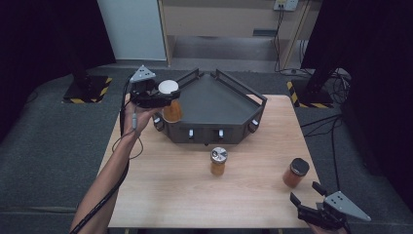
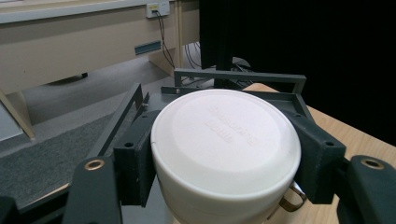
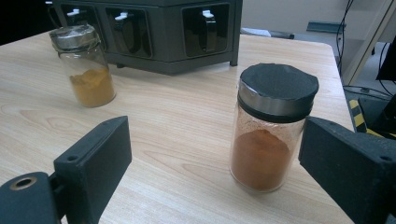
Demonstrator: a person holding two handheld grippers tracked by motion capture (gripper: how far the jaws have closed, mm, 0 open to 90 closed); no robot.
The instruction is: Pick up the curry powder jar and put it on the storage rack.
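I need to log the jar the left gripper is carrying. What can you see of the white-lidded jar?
The white-lidded jar is a small clear jar, seemingly glass, holding orange-yellow powder. Its round white lid looks like plastic, smooth, with faint raised lettering too soft to read. The left gripper is clamped on the lid from both sides, holding the jar upright in the air at the left front corner of the dark grey tray. Whether the jar brushes the tray's wall cannot be told.
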